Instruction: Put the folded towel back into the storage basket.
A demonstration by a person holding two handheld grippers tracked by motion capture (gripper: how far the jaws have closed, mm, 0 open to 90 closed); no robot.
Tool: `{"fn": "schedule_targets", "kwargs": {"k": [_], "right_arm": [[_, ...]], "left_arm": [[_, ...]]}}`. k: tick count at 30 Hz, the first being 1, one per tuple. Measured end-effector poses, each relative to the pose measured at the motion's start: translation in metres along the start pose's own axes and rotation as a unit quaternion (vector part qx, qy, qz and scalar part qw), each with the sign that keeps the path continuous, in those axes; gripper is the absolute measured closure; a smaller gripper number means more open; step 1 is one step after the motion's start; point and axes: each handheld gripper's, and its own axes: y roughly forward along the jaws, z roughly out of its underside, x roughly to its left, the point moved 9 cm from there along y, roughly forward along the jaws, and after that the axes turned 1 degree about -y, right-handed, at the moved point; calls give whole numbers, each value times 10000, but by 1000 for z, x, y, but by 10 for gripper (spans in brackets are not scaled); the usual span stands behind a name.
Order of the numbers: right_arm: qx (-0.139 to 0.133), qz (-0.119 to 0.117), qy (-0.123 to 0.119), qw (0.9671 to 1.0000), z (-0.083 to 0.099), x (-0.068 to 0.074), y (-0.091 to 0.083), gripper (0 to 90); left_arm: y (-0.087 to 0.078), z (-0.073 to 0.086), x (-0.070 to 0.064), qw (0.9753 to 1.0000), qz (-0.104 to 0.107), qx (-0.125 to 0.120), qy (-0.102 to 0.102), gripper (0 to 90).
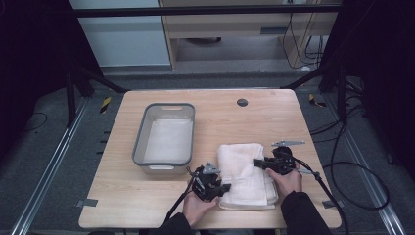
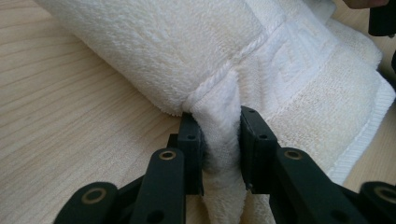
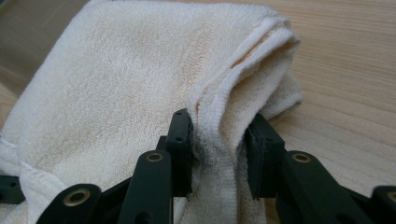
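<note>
Pinching the folded white towel (image 1: 246,174) at opposite edges, your left gripper (image 2: 218,140) and right gripper (image 3: 218,140) each clamp bunched terry; it's soft, light, floppy on the wooden table (image 1: 147,196), beside the grey bin (image 1: 139,142).

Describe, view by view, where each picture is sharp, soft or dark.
High view: table evenly lit, surroundings dark, slightly soft overall. Left gripper view: towel pile crisp at the left gripper, far edge softer. Right gripper view: fold at the right gripper sharp, distant wood blurred.
</note>
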Motion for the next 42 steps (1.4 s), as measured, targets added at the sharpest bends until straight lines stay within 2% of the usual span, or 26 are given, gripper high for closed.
{"fn": "schedule_targets", "kwargs": {"k": [9,12,17,25,32,38,42], "right_arm": [[-166,-7,-100,9998,-6,8,-12,671],[-255,-85,-98,9996,-9,11,-15,671],[-456,-55,-279,9986,-19,22,-27,672],[-750,-78,-342,9966,-32,29,-44,673],[-955,-74,-437,9944,-41,35,-55,673],[-1042,-83,-482,9934,-49,40,-59,673],[-1101,-18,-623,9920,-59,45,-58,674]], "left_arm": [[-9,-3,-4,9999,56,-103,86,731],[-14,-5,-3,9998,39,-173,96,731],[-25,-11,-4,9994,80,-310,101,731],[-41,-25,-10,9980,96,-572,239,731],[-52,-34,-15,9965,-19,-716,426,731],[-58,-39,-15,9957,-71,-804,456,731],[-65,-44,-11,9950,-120,-891,425,731]]}}
